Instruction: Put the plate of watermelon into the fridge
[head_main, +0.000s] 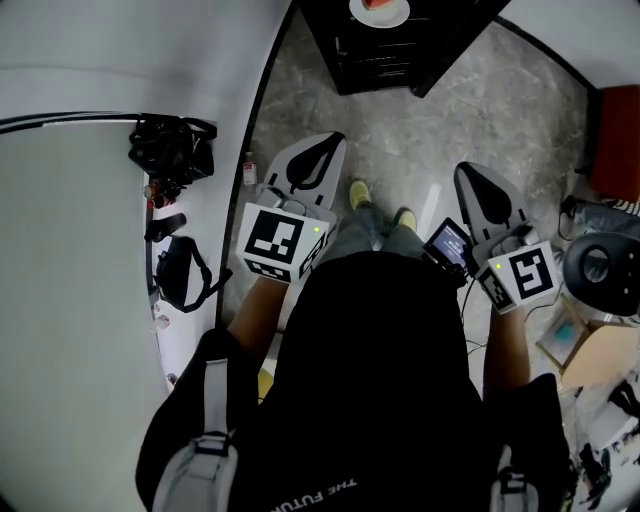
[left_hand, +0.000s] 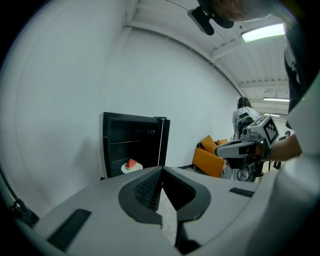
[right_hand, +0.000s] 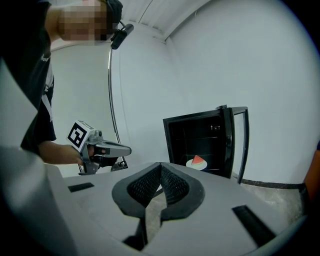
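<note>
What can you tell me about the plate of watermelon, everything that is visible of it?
The plate of watermelon is a small, round, white plate with one red wedge of watermelon on it. It lies flat in the lower part of the black fridge, whose door stands open. Only the fridge touches it. The left gripper and the right gripper are well away from it, jaws together and empty.

Lab-like room, bare white walls (left_hand: 75, 75), marbled floor (head_main: 480, 110), ceiling strip lights (left_hand: 262, 32)
</note>
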